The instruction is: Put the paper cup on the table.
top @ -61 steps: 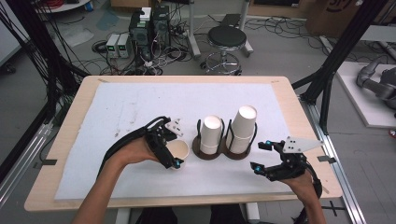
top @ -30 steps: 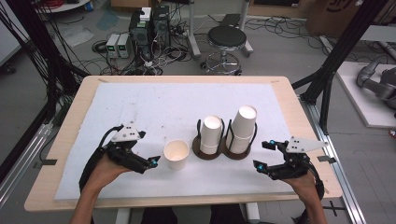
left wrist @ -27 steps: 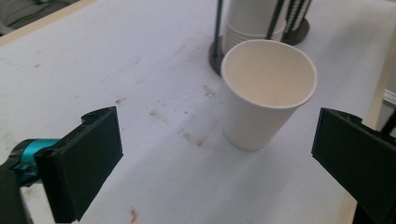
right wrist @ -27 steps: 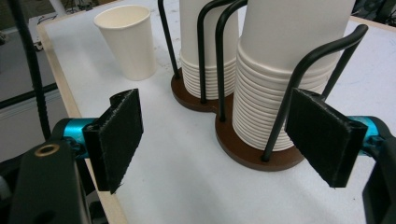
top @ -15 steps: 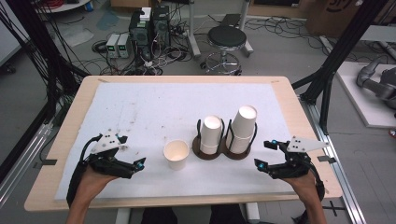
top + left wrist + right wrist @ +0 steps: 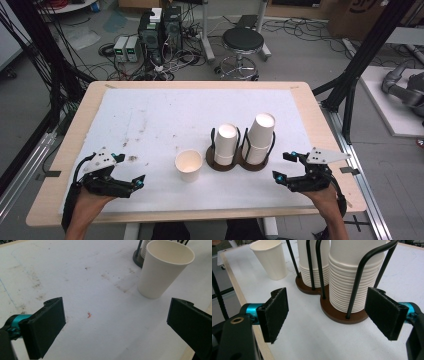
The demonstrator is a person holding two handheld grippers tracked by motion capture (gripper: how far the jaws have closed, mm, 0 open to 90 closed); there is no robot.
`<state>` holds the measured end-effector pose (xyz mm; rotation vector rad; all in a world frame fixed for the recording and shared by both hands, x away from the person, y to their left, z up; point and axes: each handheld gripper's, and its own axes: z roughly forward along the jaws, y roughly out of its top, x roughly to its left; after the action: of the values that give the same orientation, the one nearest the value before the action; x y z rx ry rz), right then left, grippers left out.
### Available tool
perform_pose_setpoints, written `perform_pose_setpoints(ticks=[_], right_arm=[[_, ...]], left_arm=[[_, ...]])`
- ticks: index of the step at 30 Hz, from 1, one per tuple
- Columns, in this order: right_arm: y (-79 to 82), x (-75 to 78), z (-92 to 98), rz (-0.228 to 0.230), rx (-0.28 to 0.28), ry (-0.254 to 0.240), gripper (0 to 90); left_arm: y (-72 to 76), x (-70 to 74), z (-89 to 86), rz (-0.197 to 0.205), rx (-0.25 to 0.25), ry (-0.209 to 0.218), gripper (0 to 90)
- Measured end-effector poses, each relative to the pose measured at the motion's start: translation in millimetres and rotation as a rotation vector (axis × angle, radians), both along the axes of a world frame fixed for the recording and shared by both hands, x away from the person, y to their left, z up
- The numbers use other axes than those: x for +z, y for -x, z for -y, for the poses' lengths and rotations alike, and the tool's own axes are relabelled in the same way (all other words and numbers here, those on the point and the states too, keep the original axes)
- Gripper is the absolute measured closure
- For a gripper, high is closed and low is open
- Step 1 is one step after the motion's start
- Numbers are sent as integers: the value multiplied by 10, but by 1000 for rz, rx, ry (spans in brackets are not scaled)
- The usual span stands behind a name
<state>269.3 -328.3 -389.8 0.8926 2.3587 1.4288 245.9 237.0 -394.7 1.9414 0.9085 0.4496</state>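
A single white paper cup (image 6: 189, 165) stands upright and open-mouthed on the white mat, just left of a brown two-post holder (image 6: 240, 164). The holder carries two stacks of upturned white cups, a shorter stack (image 6: 226, 145) and a taller stack (image 6: 260, 132). My left gripper (image 6: 129, 170) rests low near the front left, well left of the cup, open and empty. In the left gripper view the cup (image 6: 165, 267) stands ahead between the spread jaws (image 6: 115, 325). My right gripper (image 6: 281, 166) sits right of the holder, open, facing the taller stack (image 6: 352, 282) through its jaws (image 6: 329, 313).
The white mat (image 6: 165, 115) covers most of the wooden table (image 6: 320, 125) and has faint stains at its left. The table's front edge lies just behind both hands. Black frame posts stand at both sides, with a stool and electronics on the floor beyond.
My left gripper has let go of the single cup and drawn away to the left and toward the front edge. The cup stays standing where it was. The right gripper has not moved.
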Motion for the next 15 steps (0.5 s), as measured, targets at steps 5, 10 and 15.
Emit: perform_pose_setpoints(ticks=[5,10,15], right_arm=[[1,-9,5,-3,-2,1,198],[-2,-24,17,-2,-9,0,198],[-7,-81,46,-16,-20,-5,198]], left_arm=[[-8,-48,16,-16,-1,-4,17],[-13,-78,21,-14,-4,-3,17],[-13,-131,-6,-24,12,-1,17]])
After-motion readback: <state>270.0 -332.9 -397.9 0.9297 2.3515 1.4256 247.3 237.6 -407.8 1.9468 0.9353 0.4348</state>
